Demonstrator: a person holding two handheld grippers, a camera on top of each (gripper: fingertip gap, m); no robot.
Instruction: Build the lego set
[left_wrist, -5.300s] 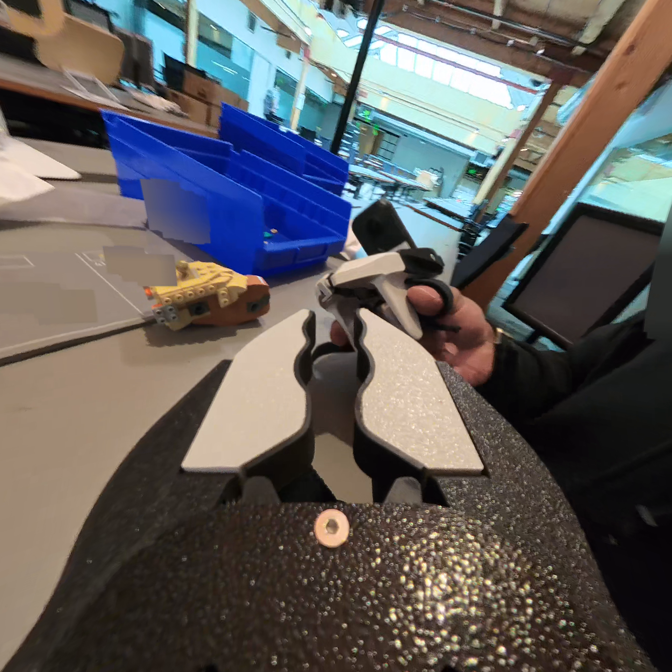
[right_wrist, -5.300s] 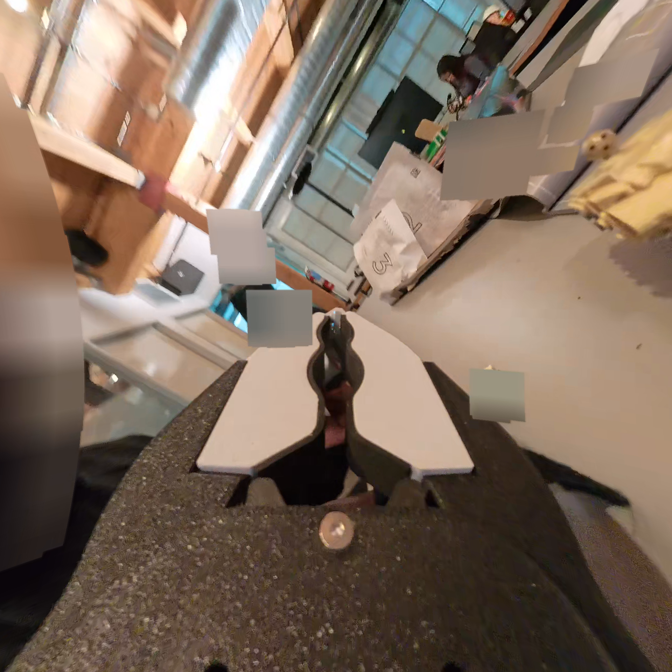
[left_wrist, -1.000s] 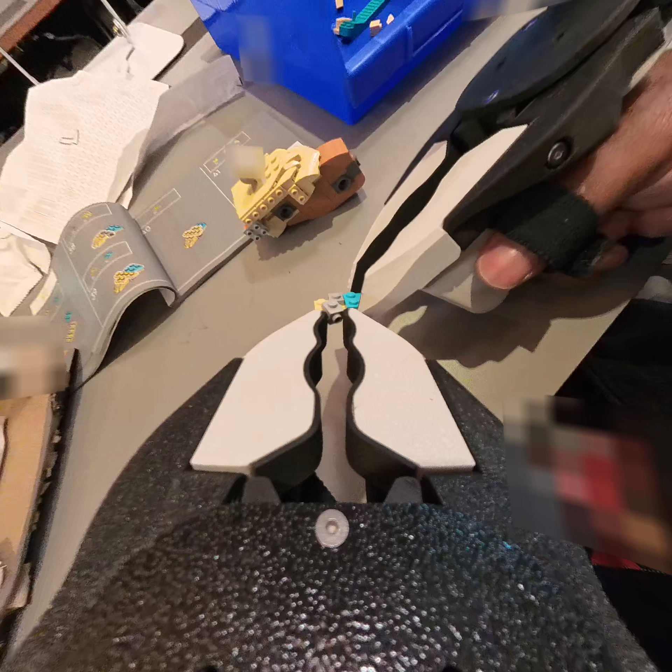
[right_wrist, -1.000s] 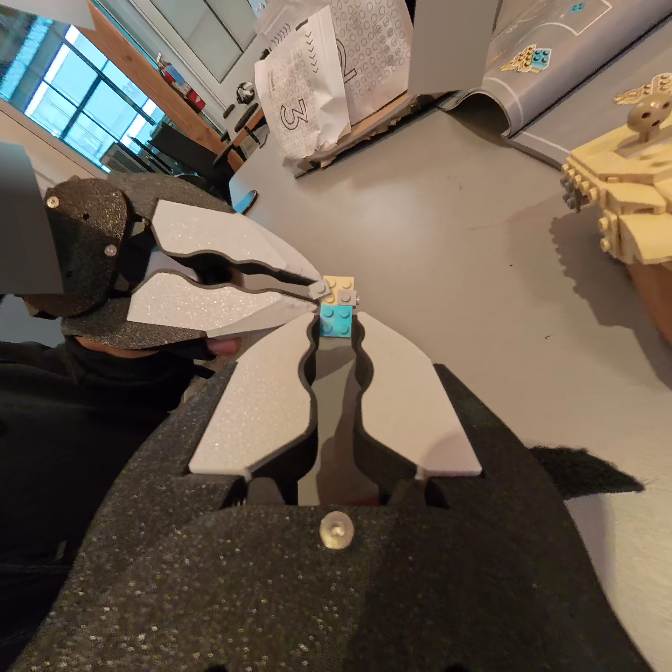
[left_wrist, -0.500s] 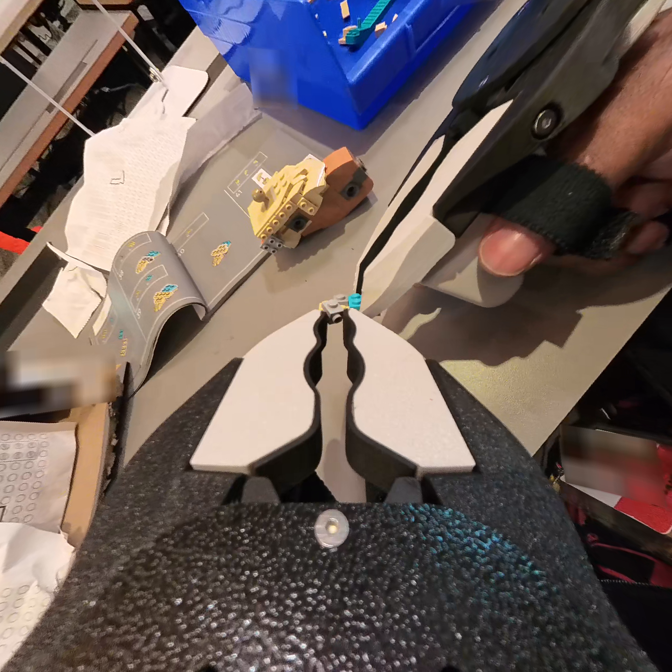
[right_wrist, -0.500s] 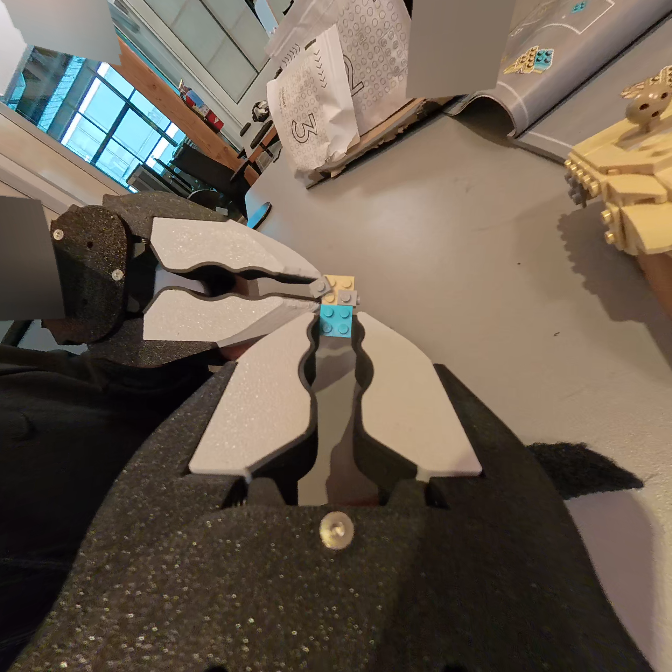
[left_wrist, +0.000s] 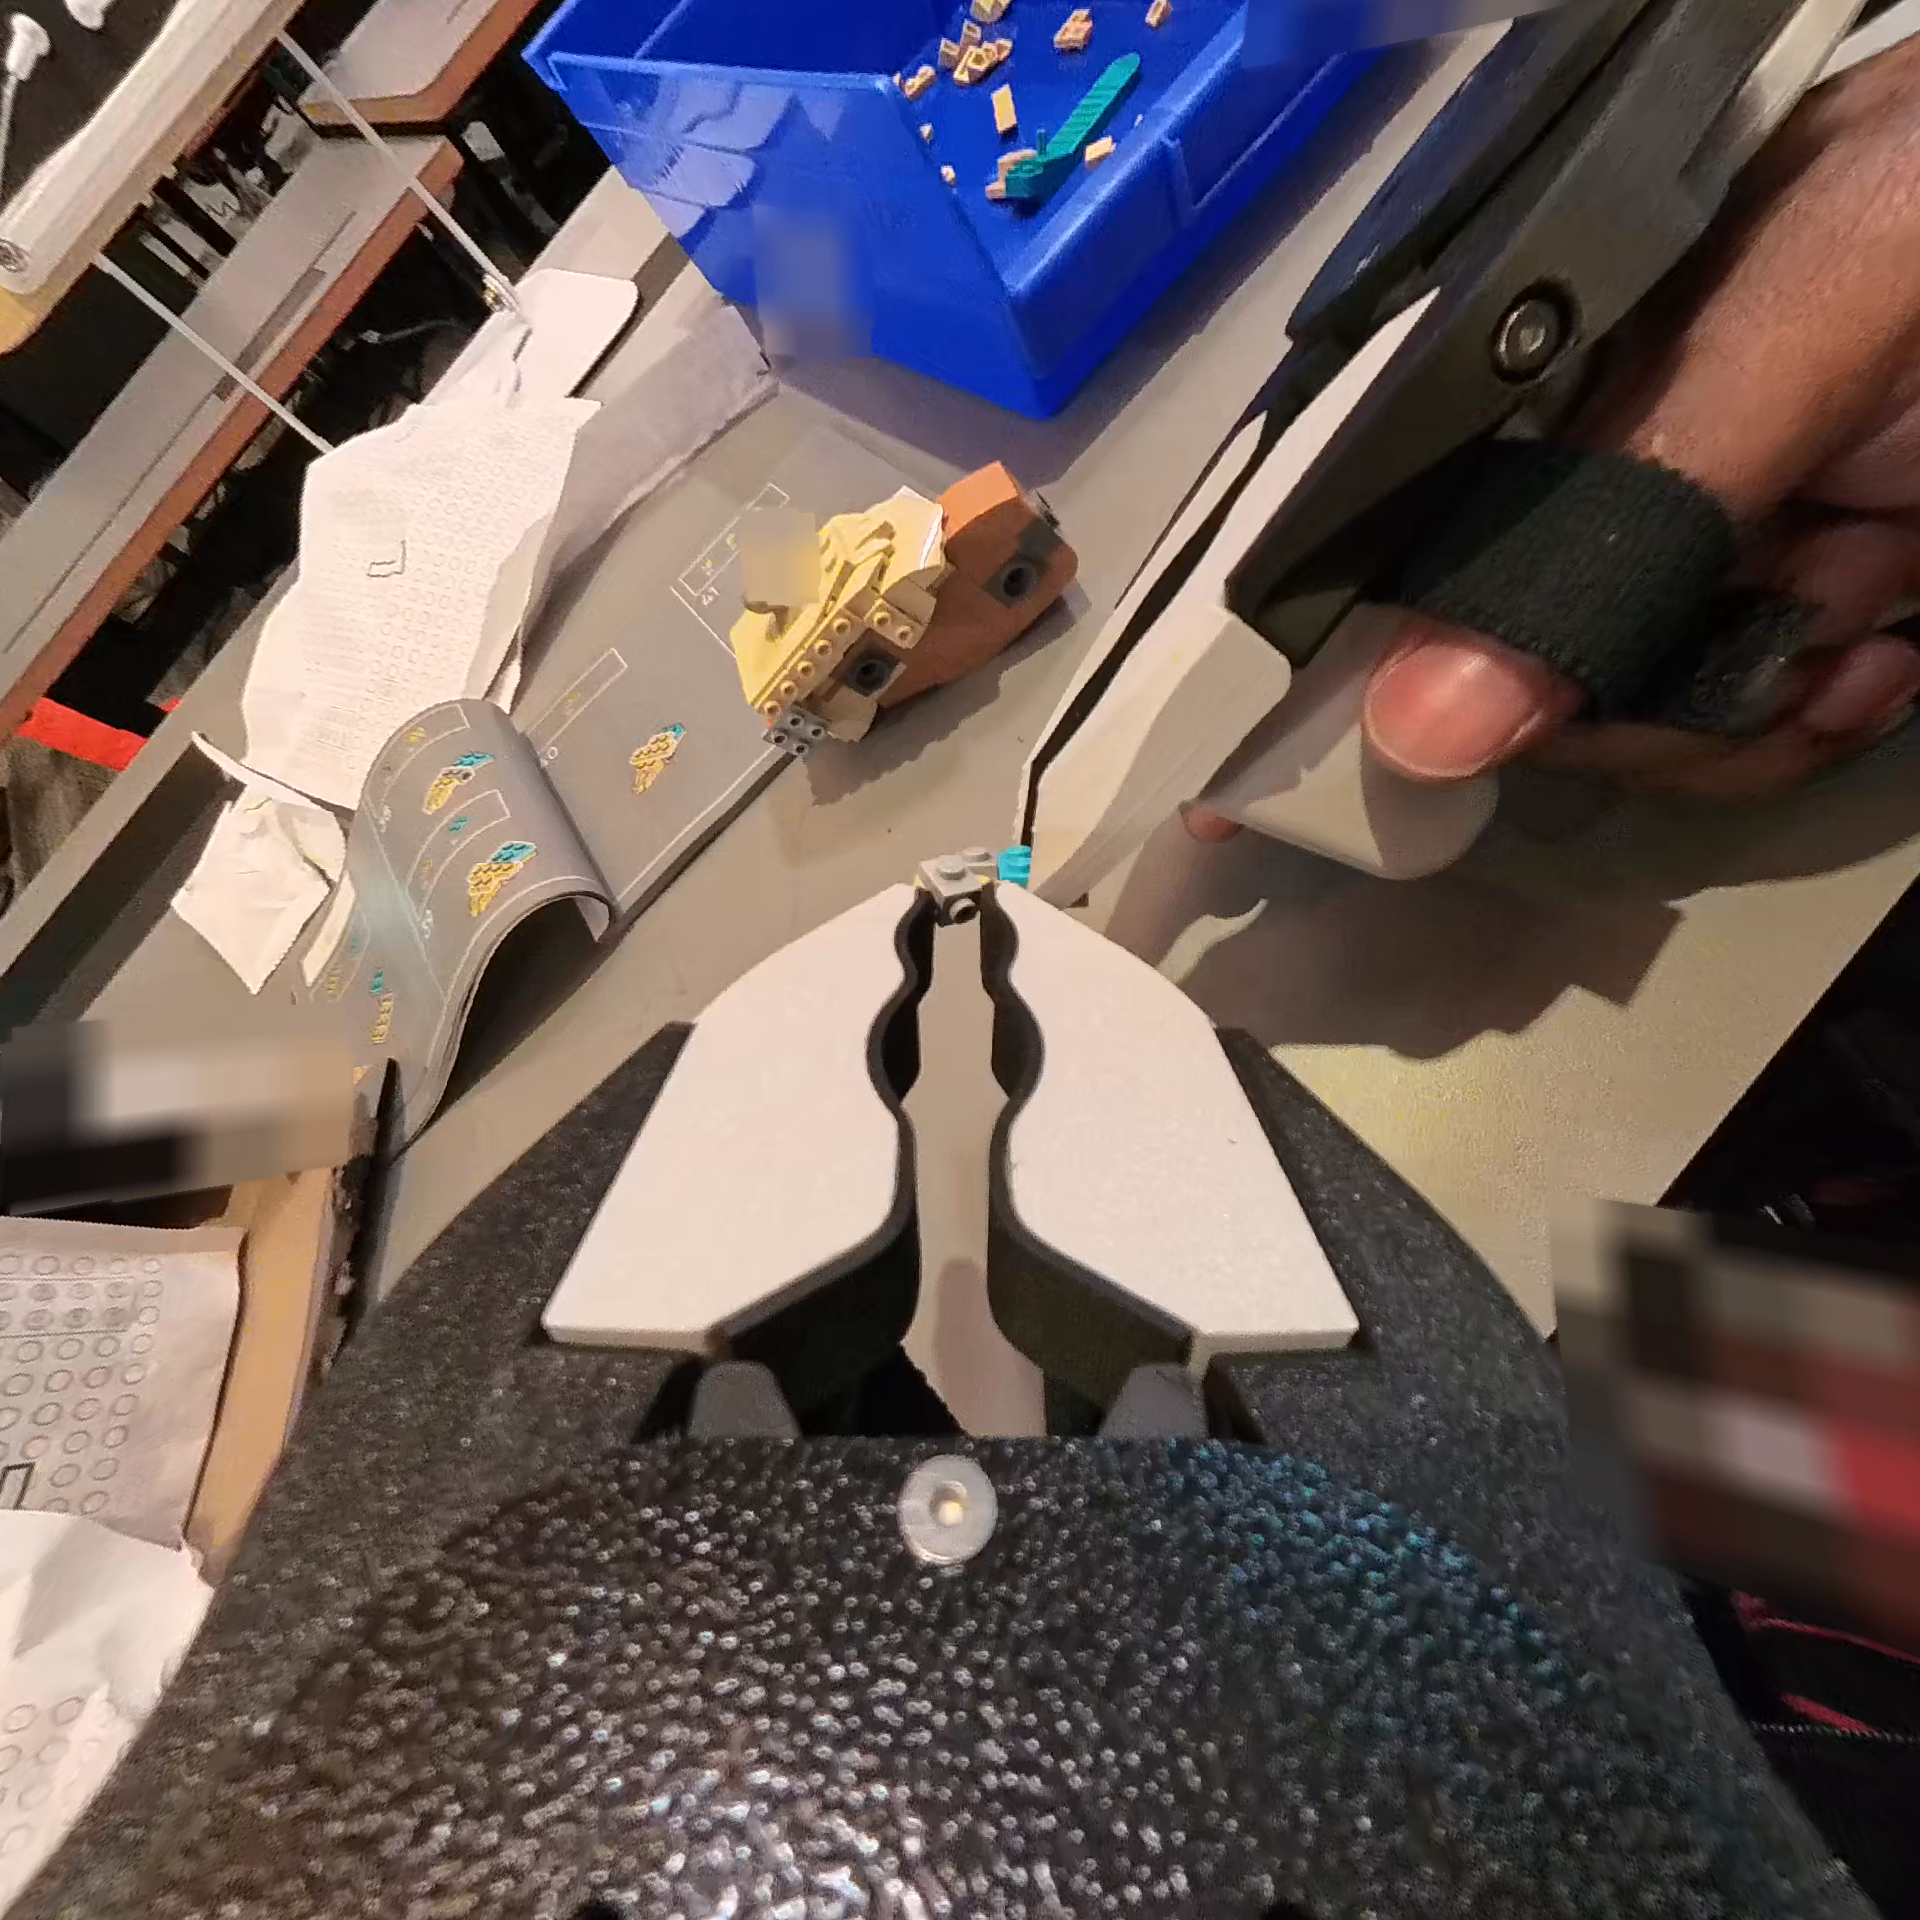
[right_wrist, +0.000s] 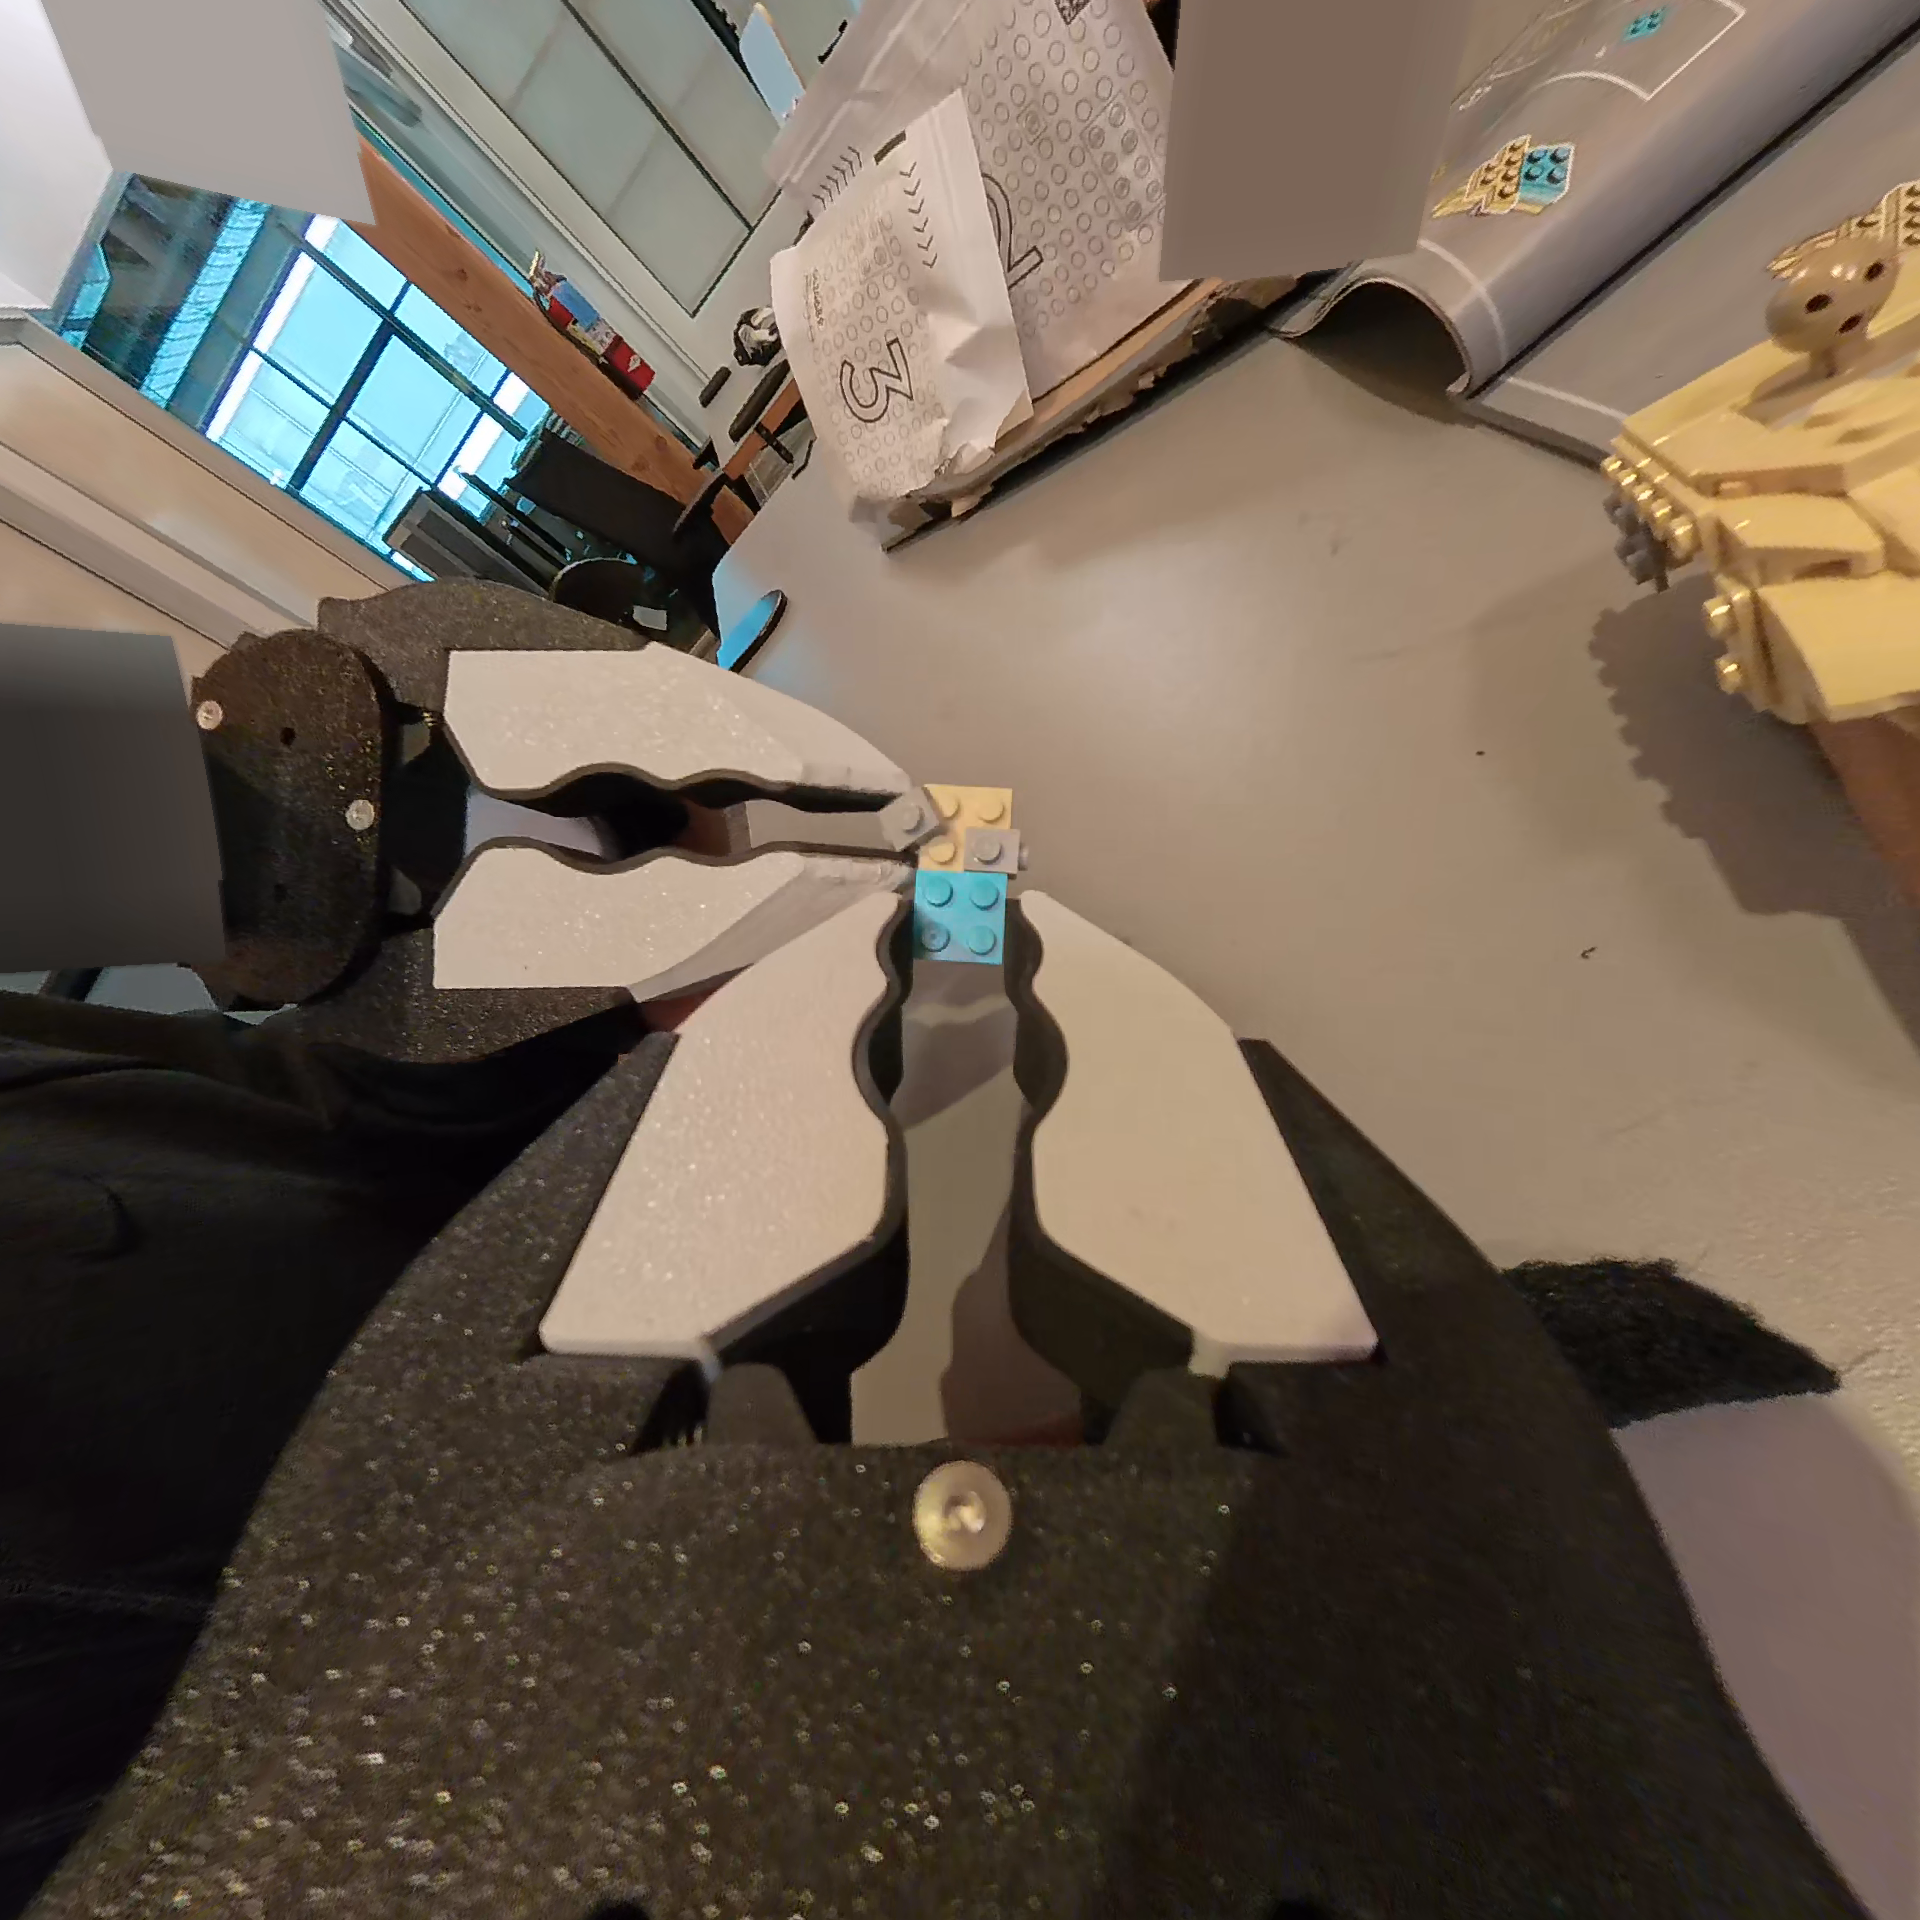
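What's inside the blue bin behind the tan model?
Blue bin: loose tan pieces and a teal piece on its floor. Its near wall hides the front floor.

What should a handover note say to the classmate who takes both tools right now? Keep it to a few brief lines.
Left tool: shut on the grey plate of the small sub-assembly.
Right tool: shut on its teal plate.
The tan plate joins them; all held above the table.
Main tan-and-brown model sits by the open instruction booklet; spare pieces lie in the blue bin.
Left: press plates together, attach to model.
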